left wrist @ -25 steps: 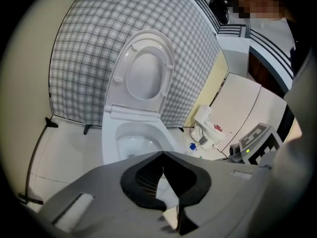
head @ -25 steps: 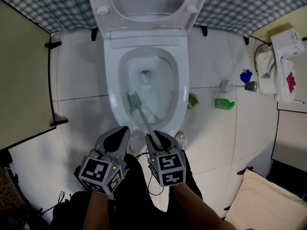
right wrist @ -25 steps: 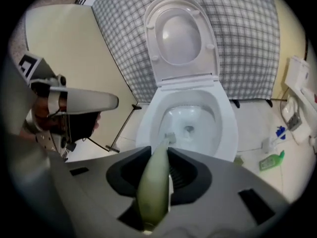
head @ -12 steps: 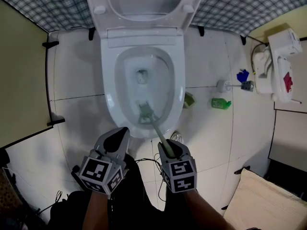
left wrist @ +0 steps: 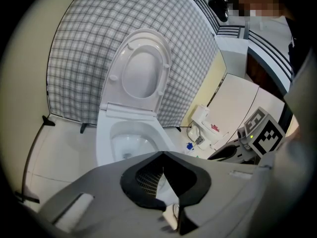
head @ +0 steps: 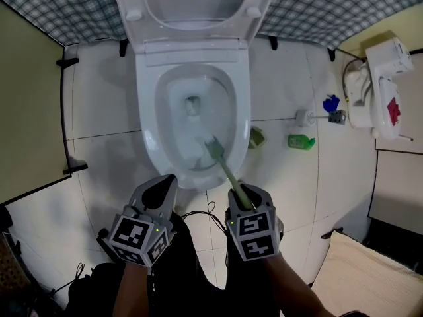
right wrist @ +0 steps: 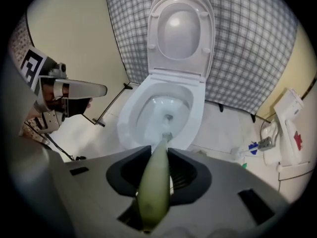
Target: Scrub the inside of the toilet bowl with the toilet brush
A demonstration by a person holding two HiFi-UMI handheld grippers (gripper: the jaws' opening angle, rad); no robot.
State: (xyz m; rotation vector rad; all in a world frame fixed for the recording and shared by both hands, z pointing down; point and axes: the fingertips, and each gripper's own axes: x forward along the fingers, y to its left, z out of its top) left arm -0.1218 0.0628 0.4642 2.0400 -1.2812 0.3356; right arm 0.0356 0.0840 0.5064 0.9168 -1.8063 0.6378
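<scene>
The white toilet [head: 148, 137] stands open, its seat and lid up against the checked wall. A pale green toilet brush [head: 225, 165] slants down into the bowl, its head [head: 213, 145] against the front right inner wall. My right gripper [head: 242, 193] is shut on the brush handle [right wrist: 154, 182] just outside the front rim. In the right gripper view the brush head [right wrist: 166, 135] shows over the bowl [right wrist: 130, 117]. My left gripper [head: 162, 185] hovers beside it at the front left of the bowl, shut with nothing in it [left wrist: 162, 153].
On the tiled floor right of the toilet lie a green bottle [head: 301, 140], a small green object [head: 256, 136] and a blue item [head: 330, 103]. A white appliance [head: 380, 88] stands far right, a cushion [head: 357, 276] at the lower right and a beige partition [head: 30, 104] on the left.
The brush head has swept from the bowl's front left wall across to the front right. My right gripper has moved right and a little lower with it. The left gripper stays put.
</scene>
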